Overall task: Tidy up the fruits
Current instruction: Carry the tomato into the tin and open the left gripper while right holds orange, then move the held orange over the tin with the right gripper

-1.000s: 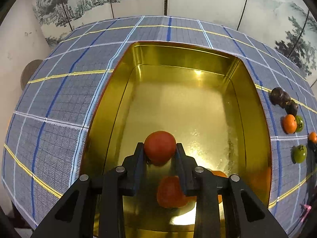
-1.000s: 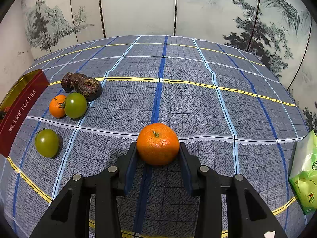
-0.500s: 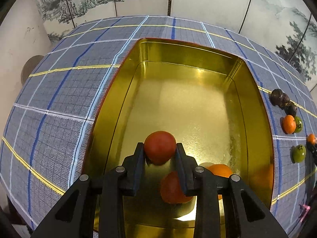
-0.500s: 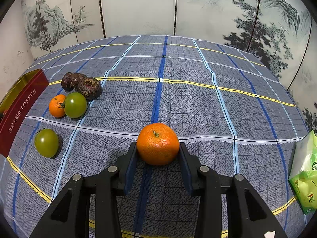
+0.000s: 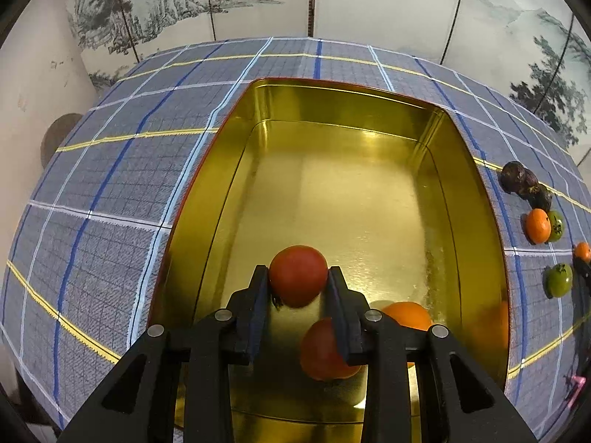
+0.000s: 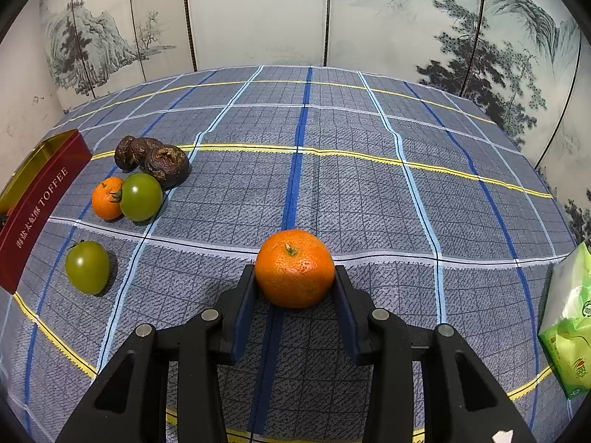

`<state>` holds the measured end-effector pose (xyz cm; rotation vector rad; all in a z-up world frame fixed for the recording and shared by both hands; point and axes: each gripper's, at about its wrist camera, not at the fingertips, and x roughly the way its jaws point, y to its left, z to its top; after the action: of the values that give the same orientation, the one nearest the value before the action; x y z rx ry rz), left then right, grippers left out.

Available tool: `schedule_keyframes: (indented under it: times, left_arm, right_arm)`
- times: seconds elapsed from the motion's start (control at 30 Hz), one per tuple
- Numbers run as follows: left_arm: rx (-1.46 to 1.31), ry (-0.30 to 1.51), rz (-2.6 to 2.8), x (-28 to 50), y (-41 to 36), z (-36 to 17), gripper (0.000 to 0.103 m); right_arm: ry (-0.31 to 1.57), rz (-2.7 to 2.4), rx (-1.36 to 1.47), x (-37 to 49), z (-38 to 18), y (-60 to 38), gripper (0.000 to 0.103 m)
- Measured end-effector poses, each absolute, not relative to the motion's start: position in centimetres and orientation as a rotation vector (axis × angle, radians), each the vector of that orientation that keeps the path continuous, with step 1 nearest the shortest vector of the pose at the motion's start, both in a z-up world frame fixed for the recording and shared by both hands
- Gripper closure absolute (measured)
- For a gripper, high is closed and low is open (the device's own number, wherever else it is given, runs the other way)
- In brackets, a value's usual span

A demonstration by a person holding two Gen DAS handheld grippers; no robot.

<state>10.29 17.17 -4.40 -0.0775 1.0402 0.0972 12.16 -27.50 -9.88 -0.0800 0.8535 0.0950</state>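
Note:
My left gripper (image 5: 298, 277) is shut on a red tomato (image 5: 298, 275) and hangs over the near end of an open gold tin (image 5: 369, 110). On the tin floor lies a mandarin (image 5: 406, 315), partly hidden by my right finger. Under the tomato is a red-orange round shape (image 5: 325, 350); I cannot tell if it is fruit or reflection. My right gripper (image 6: 294, 277) is shut on a large mandarin (image 6: 294, 267) low over the checked cloth. Left of it lie two green tomatoes (image 6: 87, 266) (image 6: 141, 196), a small mandarin (image 6: 107, 198) and dark wrinkled fruits (image 6: 155, 158).
The tin's red side marked TOFFEE (image 6: 40, 199) stands at the left edge of the right wrist view. A green packet (image 6: 569, 332) lies at the cloth's right edge. A painted folding screen (image 6: 258, 18) closes off the back. The blue checked cloth (image 6: 369, 184) covers the table.
The left gripper has shifted slightly over the tin with the tomato still in it, and more of the mandarin in the tin shows. The right wrist view is unchanged.

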Motion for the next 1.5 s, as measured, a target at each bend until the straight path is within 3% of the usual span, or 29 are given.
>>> schedule_keyframes:
  times: [0.63,0.97,1.5]
  left_arm:
    - [-0.015,0.981,0.117,9.1,16.4,-2.7,0.069]
    - [-0.017,0.973,0.119,7.8,16.9,-1.6,0.069]
    - [-0.146,0.972,0.134,4.9,21.0,-0.8,0.069]
  right_arm:
    - [0.807,0.122,-0.062,12.0,-6.2,-24.4,0.067]
    - [0.758,0.39,-0.105,11.9,-2.7,-14.1,0.067]
    - [0.793,0.661,-0.244,12.4,-4.2,0.9,0.067]
